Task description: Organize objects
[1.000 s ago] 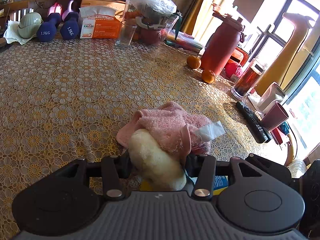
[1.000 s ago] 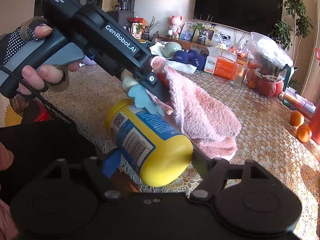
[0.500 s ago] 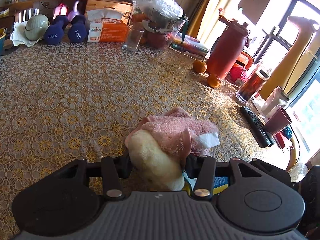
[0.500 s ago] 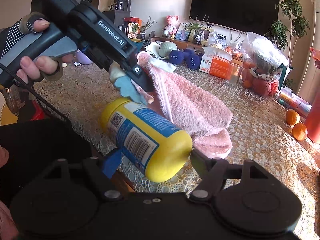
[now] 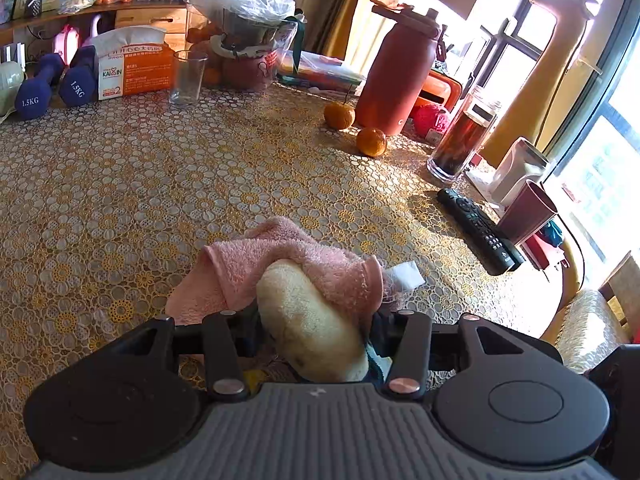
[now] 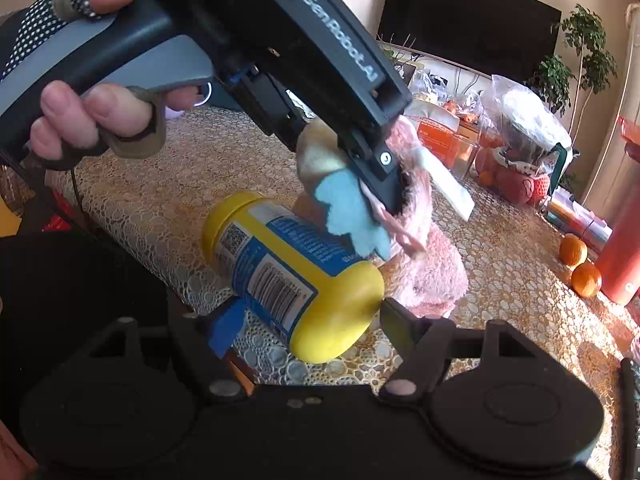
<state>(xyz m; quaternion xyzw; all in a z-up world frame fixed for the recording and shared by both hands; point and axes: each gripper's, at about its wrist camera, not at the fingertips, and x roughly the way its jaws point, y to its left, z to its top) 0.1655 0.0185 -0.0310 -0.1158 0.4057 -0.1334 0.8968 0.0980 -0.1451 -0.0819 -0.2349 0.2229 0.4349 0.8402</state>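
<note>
My left gripper [image 5: 316, 316] is shut on a bundle: a pink towel [image 5: 296, 260] draped over a cream sponge-like pad [image 5: 308, 332], held above the patterned tablecloth [image 5: 120, 184]. In the right wrist view the left gripper [image 6: 376, 196] holds that pink towel [image 6: 432, 276], with a blue and cream pad [image 6: 348, 216] between its fingers. My right gripper [image 6: 304, 320] is shut on a yellow bottle [image 6: 292, 272] with a blue label, lying on its side just under the left gripper.
Two oranges [image 5: 356, 128], a red flask [image 5: 396, 76], a dark glass jar [image 5: 464, 136], a remote [image 5: 480, 232] and a maroon cup [image 5: 528, 212] stand at the right. Dumbbells [image 5: 52, 88], a tissue box [image 5: 136, 68], a glass [image 5: 188, 76] and a bagged pot [image 5: 248, 32] line the far edge.
The left gripper has risen and swung toward the right wrist camera with the towel bundle, lifting the towel off the table. The right gripper still holds the yellow bottle, shifted slightly.
</note>
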